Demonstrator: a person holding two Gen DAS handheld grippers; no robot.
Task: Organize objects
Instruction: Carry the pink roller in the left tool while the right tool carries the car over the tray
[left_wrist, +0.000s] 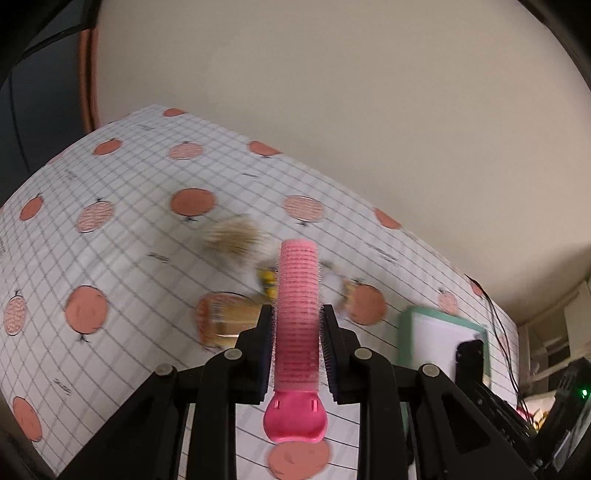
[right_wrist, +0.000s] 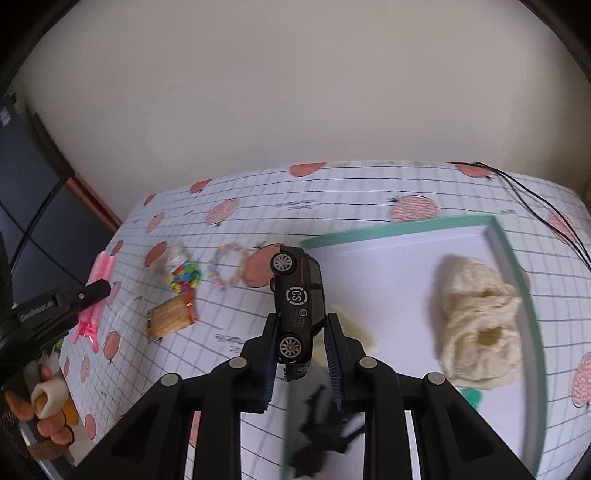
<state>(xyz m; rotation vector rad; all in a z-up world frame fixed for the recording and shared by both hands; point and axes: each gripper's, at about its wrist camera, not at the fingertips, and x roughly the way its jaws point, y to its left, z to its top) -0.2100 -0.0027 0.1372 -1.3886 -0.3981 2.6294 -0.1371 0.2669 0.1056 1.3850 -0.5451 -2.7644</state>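
Pink hair roller (left_wrist: 298, 317), ribbed, stands lengthwise between the fingers of my left gripper (left_wrist: 297, 314), which are closed against its sides; its clip end points toward the camera. The roller hangs above the checked tablecloth (left_wrist: 122, 236). Beyond it, blurred, lie a tan fluffy item (left_wrist: 236, 236) and a wrapped packet (left_wrist: 225, 321). My right gripper (right_wrist: 300, 325) is clamped on a black toy car (right_wrist: 297, 306), held on its side with wheels facing left, at the near-left edge of the green-rimmed tray (right_wrist: 532, 317). Inside the tray, right, sits a cream knitted bundle (right_wrist: 480, 321). Left of the car lie a bead bracelet (right_wrist: 227, 269) and a jar of coloured beads (right_wrist: 183, 271).
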